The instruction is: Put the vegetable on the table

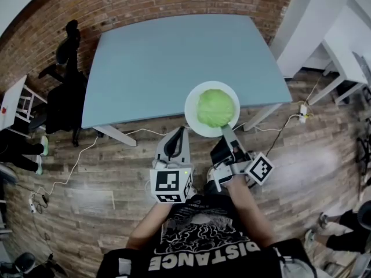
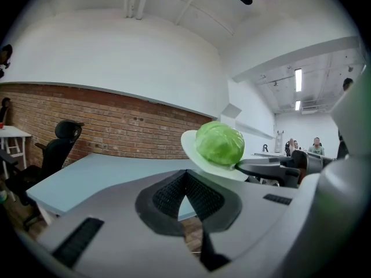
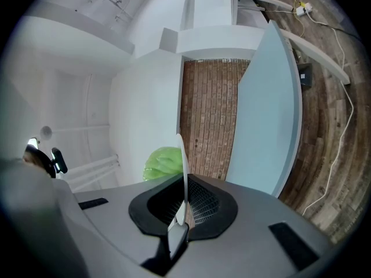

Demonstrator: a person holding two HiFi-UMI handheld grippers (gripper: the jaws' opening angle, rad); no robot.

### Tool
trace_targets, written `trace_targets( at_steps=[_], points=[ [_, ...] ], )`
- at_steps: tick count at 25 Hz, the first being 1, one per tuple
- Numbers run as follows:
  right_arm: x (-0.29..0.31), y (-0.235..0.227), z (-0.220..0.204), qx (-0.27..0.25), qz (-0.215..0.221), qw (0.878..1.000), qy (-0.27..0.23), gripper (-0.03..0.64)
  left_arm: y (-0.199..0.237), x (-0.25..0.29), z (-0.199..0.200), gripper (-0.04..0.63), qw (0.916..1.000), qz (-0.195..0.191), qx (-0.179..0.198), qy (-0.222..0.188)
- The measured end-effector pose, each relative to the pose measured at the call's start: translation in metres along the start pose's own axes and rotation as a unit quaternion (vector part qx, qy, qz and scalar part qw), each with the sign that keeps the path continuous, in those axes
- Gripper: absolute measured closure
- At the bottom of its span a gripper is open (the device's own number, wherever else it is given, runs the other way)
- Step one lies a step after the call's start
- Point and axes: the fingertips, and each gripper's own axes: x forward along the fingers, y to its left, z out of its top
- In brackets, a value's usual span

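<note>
A green cabbage (image 1: 216, 108) lies on a white plate (image 1: 193, 116) that hangs over the front edge of the blue-grey table (image 1: 162, 62). My right gripper (image 1: 226, 133) is shut on the plate's near rim. In the right gripper view the plate (image 3: 184, 161) stands edge-on between the pads, the cabbage (image 3: 162, 162) to its left. My left gripper (image 1: 179, 132) is below the table's front edge, left of the plate, shut with nothing in it. In the left gripper view its pads meet at the tip (image 2: 186, 175); the cabbage (image 2: 220, 145) and plate (image 2: 189, 145) are just beyond.
A black office chair (image 1: 66, 91) stands at the table's left end against the brick wall. White desks (image 1: 342, 51) stand at the right. Cables and a power strip (image 1: 302, 110) lie on the wooden floor. A person's legs (image 1: 17, 149) show at the left edge.
</note>
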Motion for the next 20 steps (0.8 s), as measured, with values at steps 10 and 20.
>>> trace_targets(
  at_steps=[10,20],
  points=[
    [0.014,-0.014,0.016,0.003,-0.005,1.000,0.000,0.601,0.001,0.021,-0.002,0.595,1.0000,0.000,0.004,0.007],
    [0.040,-0.031,0.047,0.000,0.002,1.000,0.017,0.601,-0.001,0.062,-0.002,0.595,0.9997,0.017,0.013,0.012]
  ],
)
